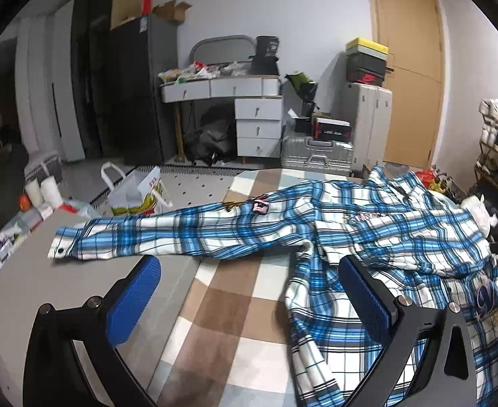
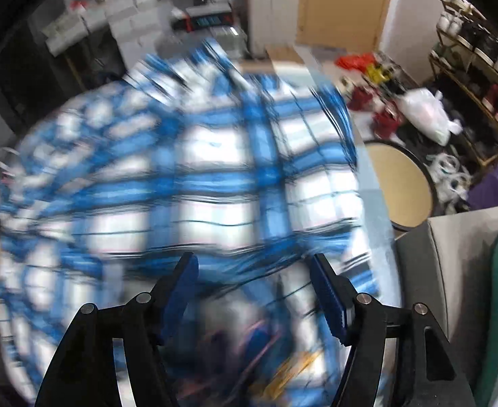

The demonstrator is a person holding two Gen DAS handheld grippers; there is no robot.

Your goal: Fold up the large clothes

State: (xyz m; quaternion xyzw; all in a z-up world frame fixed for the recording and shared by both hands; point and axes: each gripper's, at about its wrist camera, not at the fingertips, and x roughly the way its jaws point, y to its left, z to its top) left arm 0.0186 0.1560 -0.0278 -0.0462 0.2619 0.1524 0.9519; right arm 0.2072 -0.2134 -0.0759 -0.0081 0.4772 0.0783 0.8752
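Lying spread on the checked cloth (image 1: 235, 305), the plaid shirt (image 1: 401, 230) stretches one sleeve (image 1: 167, 234) far left. Left gripper (image 1: 249, 291) hovers near with fingers wide apart, empty. Right gripper (image 2: 254, 291), fingers apart, hangs blurred over the shirt's right side. Folding looks barely begun; next, probably pinch the sleeve cuff.

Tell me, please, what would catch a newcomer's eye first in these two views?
The blue and white plaid shirt dominates, spread over the checked cloth, with one long sleeve stretched out to the left. In front of it the left gripper stands open and empty. In the right wrist view the shirt is a blur beneath the open right gripper.
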